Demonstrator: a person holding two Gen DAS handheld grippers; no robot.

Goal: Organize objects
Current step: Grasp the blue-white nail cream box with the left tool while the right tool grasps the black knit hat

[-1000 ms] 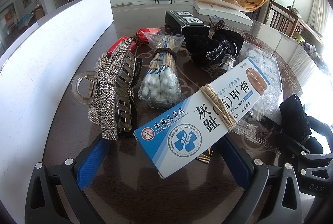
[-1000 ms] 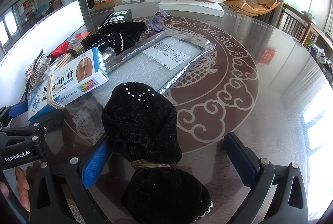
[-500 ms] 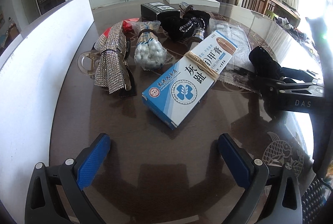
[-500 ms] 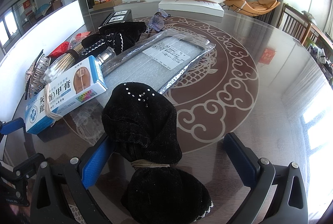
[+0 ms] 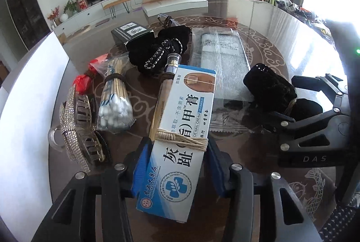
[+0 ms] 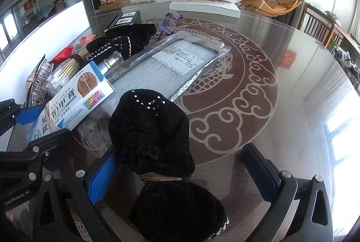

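Note:
A blue-and-white nail cream box (image 5: 180, 129), bound with a rubber band, lies lengthwise between the fingers of my left gripper (image 5: 180, 147). Its jaws are closing and both blue pads (image 5: 145, 152) touch the box's long sides. In the right wrist view the same box (image 6: 74, 102) sits at the left with the left gripper (image 6: 24, 122) around its near end. My right gripper (image 6: 180, 158) stands open over a black velvet pouch (image 6: 153, 127) tied with a band. The pouch lies on the table between its fingers, and the right pad stands apart from it.
On the glass table (image 6: 281, 107), left to right: a rhinestone hair claw (image 5: 76, 127), a red wrapper (image 5: 83, 82), a bag of cotton swabs (image 5: 114, 104), a glass vial (image 5: 171, 64), a trimmed black pouch (image 5: 157, 55), a black box (image 5: 132, 34), a bubble-wrap packet (image 6: 166, 68). A white board (image 5: 29, 75) borders the left.
The left gripper pulled back from the box, then came in again rolled, and its jaws have narrowed onto the box's sides. The right gripper and the black pouch have not moved.

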